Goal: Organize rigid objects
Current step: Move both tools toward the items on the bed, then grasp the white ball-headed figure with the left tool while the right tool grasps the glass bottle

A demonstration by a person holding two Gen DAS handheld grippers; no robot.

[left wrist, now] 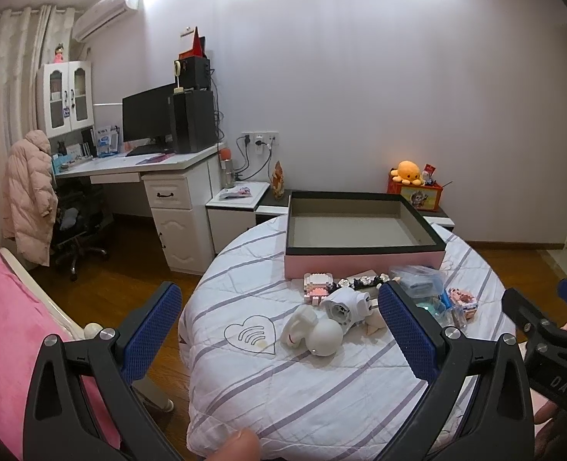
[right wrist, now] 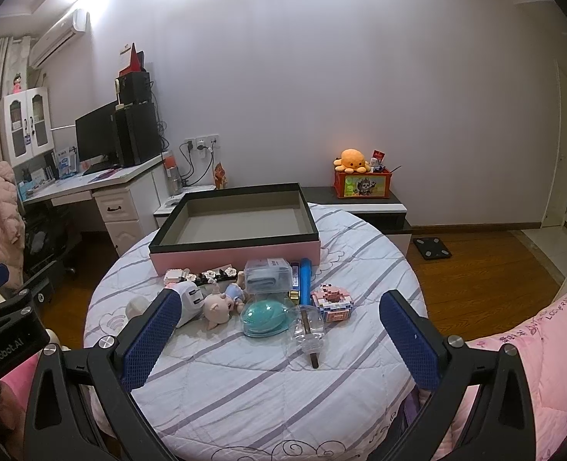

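Observation:
A pink box with a black rim (left wrist: 364, 255) (right wrist: 237, 253) stands open and empty at the far side of a round table with a striped quilt (left wrist: 302, 392) (right wrist: 268, 388). In front of it lies a cluster of small things: a white plug adapter (left wrist: 346, 303) (right wrist: 189, 299), a white ball toy (left wrist: 323, 336), a pig figurine (right wrist: 220, 307), a teal clear case (right wrist: 264, 317), a clear box (right wrist: 266, 274), a blue tube (right wrist: 305, 278) and a pink brick model (right wrist: 333, 301). My left gripper (left wrist: 279, 330) is open above the near cluster. My right gripper (right wrist: 281, 330) is open above the near table, empty.
A white desk (left wrist: 160, 176) with a monitor stands at the left wall. A low cabinet (right wrist: 360, 207) behind the table carries a red box with an orange plush (right wrist: 354, 161). A pink bed (left wrist: 6, 330) is at the left. A scale (right wrist: 431, 247) lies on the wood floor.

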